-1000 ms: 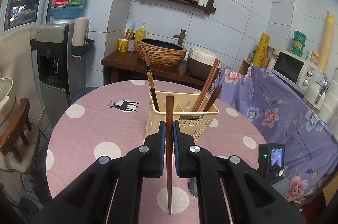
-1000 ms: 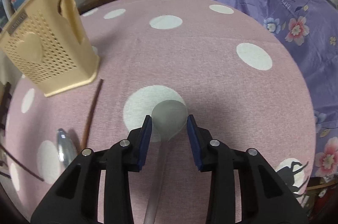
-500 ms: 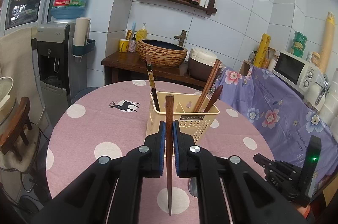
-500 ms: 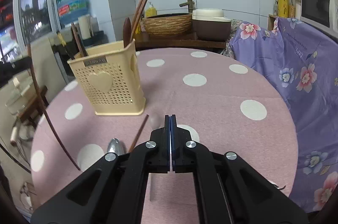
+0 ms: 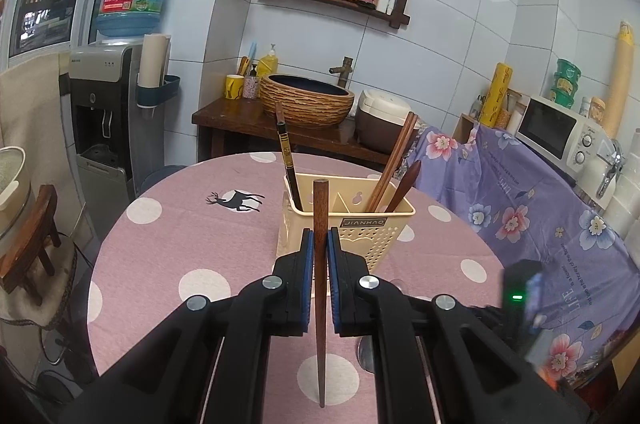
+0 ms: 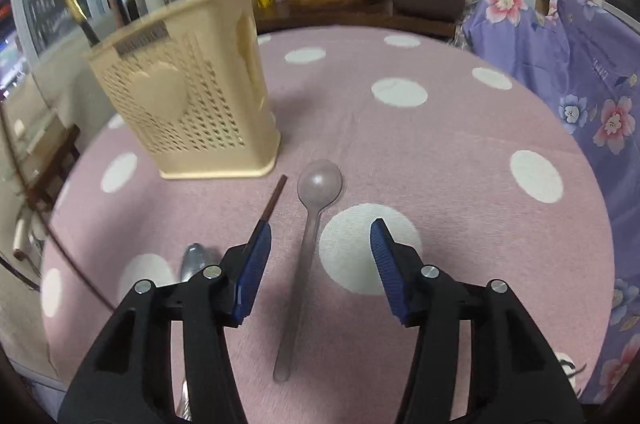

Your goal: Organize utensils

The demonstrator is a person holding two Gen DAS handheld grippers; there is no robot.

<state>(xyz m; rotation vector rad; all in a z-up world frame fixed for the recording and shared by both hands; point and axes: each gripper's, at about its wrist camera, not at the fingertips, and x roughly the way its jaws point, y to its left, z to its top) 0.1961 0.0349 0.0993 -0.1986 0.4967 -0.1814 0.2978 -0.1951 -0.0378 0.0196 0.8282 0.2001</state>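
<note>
Chopstick in the left gripper stands nearly upright, clamped between the blue pads with its blunt end up and its tip hanging just above the pink polka-dot tablecloth. Straight beyond it sits the cream utensil holder, already carrying a black-and-gold chopstick at its left and 2 brown sticks plus a wooden spoon handle at its right.

The step in hand looks like a paired one: the left side is ready to drop its stick into the holder, while the right gripper hovers with jaws wide apart over the translucent plastic spoon, which lies flat, bowl toward the far side, handle running near. Another chopstick lies just left of the spoon, partly under the left pad, and a metal spoon lies further left.

Next, I judge, the right jaws must lower and close across the spoon's thin handle without catching the neighbouring chopstick. The left must rise, carry forward and clear the holder's near rim before lowering.

Room is good on the right and far side of the table; the holder crowds the left.
</note>
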